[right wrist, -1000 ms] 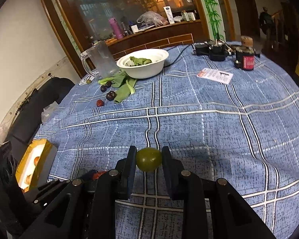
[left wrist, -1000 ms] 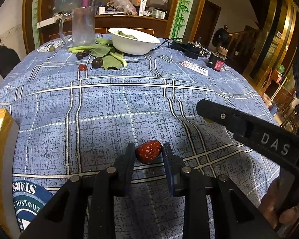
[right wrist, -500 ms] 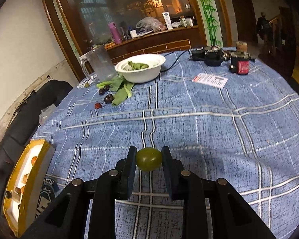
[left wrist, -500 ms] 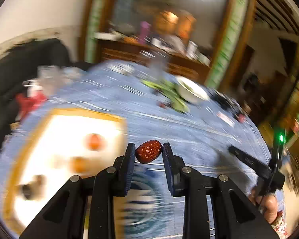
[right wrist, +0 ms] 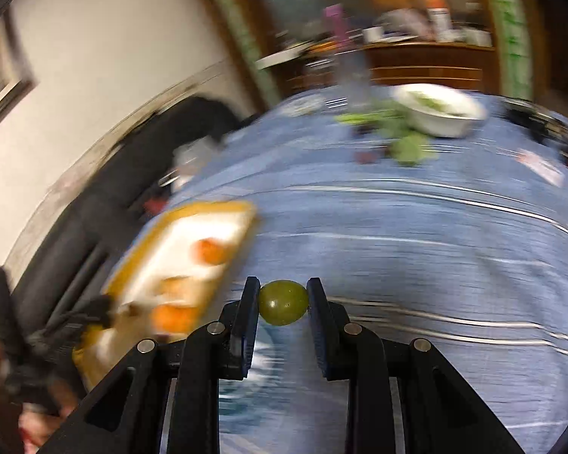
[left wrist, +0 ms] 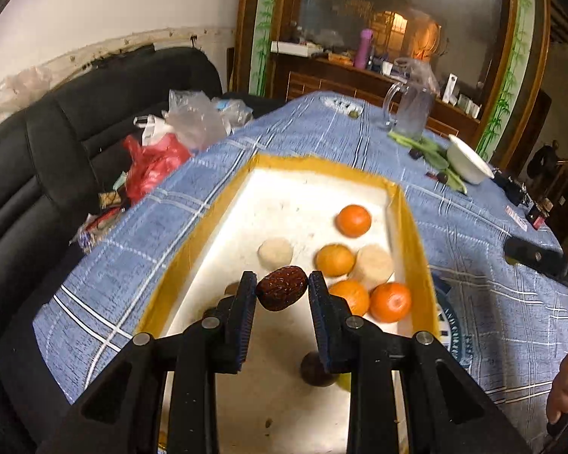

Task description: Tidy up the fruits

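Observation:
My left gripper (left wrist: pixel 282 293) is shut on a wrinkled red date (left wrist: pixel 281 293) and holds it above the yellow-rimmed white tray (left wrist: pixel 314 164). The tray holds several oranges (left wrist: pixel 353 220), pale round fruits (left wrist: pixel 275 254) and a dark fruit (left wrist: pixel 316 370). My right gripper (right wrist: pixel 283 302) is shut on a green round fruit (right wrist: pixel 283 302) above the blue checked tablecloth, to the right of the tray (right wrist: pixel 208 206). The right wrist view is motion-blurred. The left gripper shows at its lower left (right wrist: pixel 94 308).
A white bowl (left wrist: pixel 469 159) with greens, leafy vegetables (left wrist: pixel 428 147), dark fruits (left wrist: pixel 441 176) and a glass jug (left wrist: pixel 411 113) stand at the table's far end. A black sofa (left wrist: pixel 56 143) with plastic bags (left wrist: pixel 193 117) lies left of the table.
My left gripper has swung left with the date to hang over the tray. My right gripper has turned left toward the tray with the green fruit held.

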